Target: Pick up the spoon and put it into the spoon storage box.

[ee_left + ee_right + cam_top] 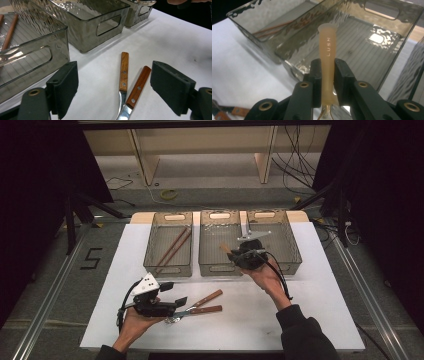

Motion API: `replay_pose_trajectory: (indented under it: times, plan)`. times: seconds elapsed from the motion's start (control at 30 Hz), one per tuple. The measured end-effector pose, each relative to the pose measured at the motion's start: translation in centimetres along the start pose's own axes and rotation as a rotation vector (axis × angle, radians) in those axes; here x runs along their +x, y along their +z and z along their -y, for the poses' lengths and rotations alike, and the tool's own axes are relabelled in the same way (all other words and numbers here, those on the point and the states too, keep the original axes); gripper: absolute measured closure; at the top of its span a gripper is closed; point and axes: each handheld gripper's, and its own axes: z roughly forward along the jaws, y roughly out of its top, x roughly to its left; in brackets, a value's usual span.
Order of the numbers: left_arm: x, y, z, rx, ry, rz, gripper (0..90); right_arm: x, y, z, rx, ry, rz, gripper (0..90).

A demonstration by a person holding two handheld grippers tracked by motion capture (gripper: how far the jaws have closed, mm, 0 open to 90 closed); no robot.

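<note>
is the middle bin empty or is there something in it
Empty: the middle bin shows only its bare ribbed floor; the pale-handled utensil is clamped in the right gripper above its near rim.

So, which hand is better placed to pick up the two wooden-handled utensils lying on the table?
Left. The left hand-held gripper is open right beside the wooden-handled utensils, which lie between its jaws. The right hand-held gripper is shut on a pale-handled utensil over the middle bin.
</note>
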Motion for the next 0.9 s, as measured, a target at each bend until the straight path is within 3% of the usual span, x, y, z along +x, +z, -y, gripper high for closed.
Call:
replay_pose_trajectory:
  times: [0.3, 0.9]
  plan:
    - [0.1, 0.0, 0.1, 0.003, 0.001, -0.001, 22.3, -0.2, 1.5, -2.2, -0.003, 0.002, 0.012, 78.2]
    - [0.0, 0.0, 0.1, -0.001, 0.004, 0.003, 22.4, -1.0, 3.8, -4.3, 0.005, 0.034, 0.038, 78.1]
